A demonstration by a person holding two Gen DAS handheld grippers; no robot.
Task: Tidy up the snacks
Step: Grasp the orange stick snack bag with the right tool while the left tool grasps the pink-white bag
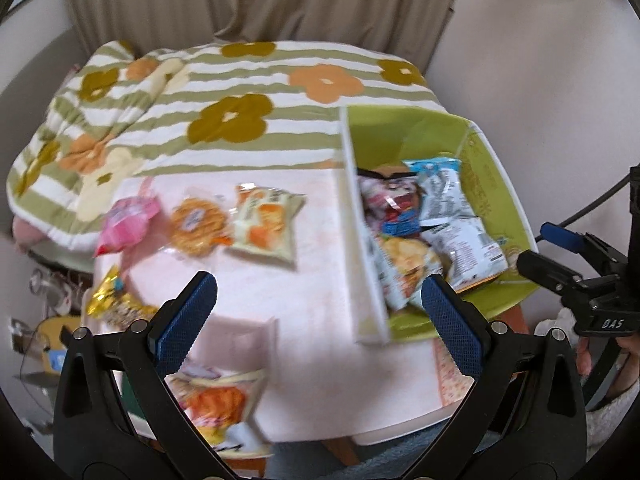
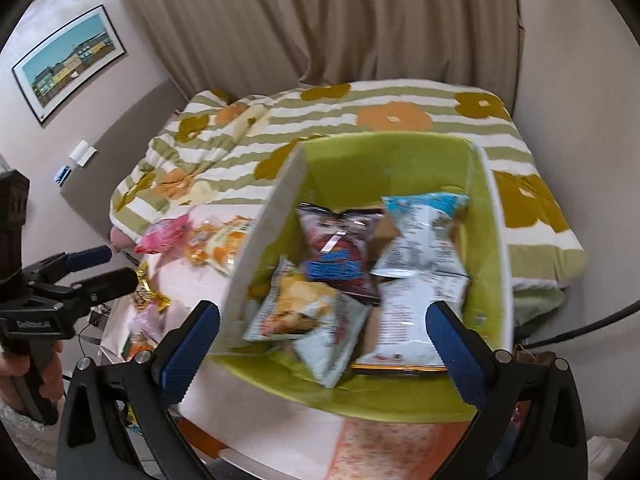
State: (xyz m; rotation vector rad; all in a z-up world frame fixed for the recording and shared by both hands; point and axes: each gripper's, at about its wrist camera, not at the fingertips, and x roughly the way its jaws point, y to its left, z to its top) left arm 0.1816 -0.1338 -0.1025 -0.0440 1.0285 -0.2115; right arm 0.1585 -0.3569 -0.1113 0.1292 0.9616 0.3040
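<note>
Lime-green, white-edged open box sat on the pale pink table, already holding several crinkled snack bags; beside it lay a pink packet, a round orange wafer pack and a cream bread pouch; the left gripper and right gripper both gaped wide, empty, above them.

Glossy, crinkled foil snack packets lie in a smooth green box; the floral bedcover is soft matt cloth.
</note>
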